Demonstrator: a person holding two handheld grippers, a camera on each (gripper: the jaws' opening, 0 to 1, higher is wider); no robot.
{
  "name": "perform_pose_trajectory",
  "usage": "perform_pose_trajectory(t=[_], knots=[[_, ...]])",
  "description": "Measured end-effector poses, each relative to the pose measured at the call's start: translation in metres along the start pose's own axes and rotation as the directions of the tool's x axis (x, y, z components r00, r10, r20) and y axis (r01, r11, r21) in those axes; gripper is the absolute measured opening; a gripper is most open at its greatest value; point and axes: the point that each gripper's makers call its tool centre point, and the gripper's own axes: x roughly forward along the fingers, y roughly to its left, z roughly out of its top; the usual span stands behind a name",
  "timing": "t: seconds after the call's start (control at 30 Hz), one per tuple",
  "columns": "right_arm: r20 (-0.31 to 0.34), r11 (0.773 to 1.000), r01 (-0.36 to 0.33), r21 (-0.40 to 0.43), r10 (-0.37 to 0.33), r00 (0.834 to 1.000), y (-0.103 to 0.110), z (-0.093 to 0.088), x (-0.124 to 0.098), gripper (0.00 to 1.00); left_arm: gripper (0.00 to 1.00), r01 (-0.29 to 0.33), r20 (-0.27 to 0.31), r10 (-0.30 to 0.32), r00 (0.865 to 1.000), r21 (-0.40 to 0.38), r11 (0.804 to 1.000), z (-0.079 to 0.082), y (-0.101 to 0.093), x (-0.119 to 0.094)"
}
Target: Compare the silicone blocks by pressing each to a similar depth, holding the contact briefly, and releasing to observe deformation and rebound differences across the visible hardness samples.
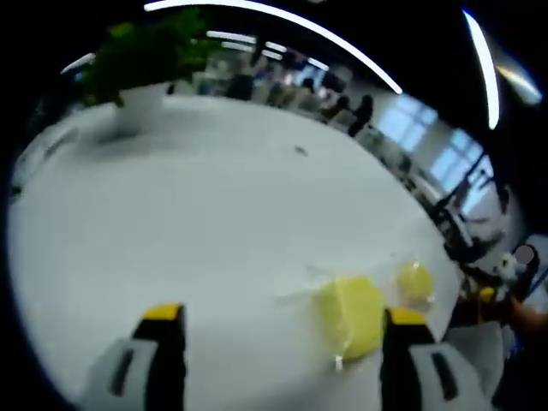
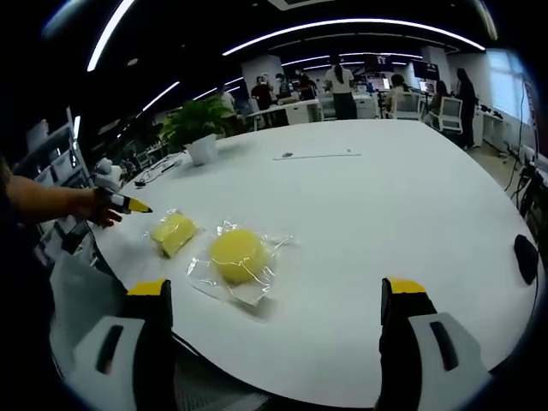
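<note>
Right gripper view: right gripper (image 2: pixel 272 321) has jaws spread wide, nothing between them, hovering off the near edge of the white table (image 2: pixel 411 223). Round yellow block (image 2: pixel 237 254) in its clear wrapper lies just ahead and slightly left of the jaw centreline, close to the near table edge. Second, more rectangular yellow block (image 2: pixel 173 232), also bagged, sits just beside it further left, long axis running roughly away from the gripper. The two wrappers look close, possibly touching; can't tell. Further left, the left gripper (image 2: pixel 128 205) tip pokes in with a hand behind it, well left of both blocks. Potted plant (image 2: pixel 199 128) far left on the table, a thin dark cable (image 2: pixel 317 156) toward the far side.

Left gripper view: left gripper (image 1: pixel 284 330) is likewise released, jaws apart and empty. Blurred, but the nearer block sits against its right jaw side, with the other one just beyond to the right.

Judgement: no press begun; neither gripper touches a block. The right gripper is nearer and better lined up with the round block, so a short forward and down move with a slight leftward correction should land on it. Risk: loose wrapper may slide on the smooth table under the press.
</note>
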Motion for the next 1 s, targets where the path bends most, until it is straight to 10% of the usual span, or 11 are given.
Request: perform_pose_trajectory(t=[0.27, 0.43, 1.0], knots=[[-0.008, 1.000, -0.002, 0.010, 0.002, 1.000, -0.002, -0.002, 0.004, 0.96, 0.76, 0.078, -0.024, -0.078, 0.997, -0.016, 0.997, 0.003, -0.014, 0.017], [-0.010, 1.000, -0.003, 0.011, 0.003, 1.000, -0.001, 0.000, 0.005, 0.96, 0.37, 0.204, -0.090, -0.216, 0.972, -0.129, 0.970, -0.004, -0.039, 0.023], [-0.013, 1.000, -0.004, 0.019, 0.004, 1.000, -0.002, 0.001, 0.005, 0.96, 0.08, 0.214, -0.053, -0.237, 0.970, -0.272, 0.938, 0.002, -0.040, 0.052]])
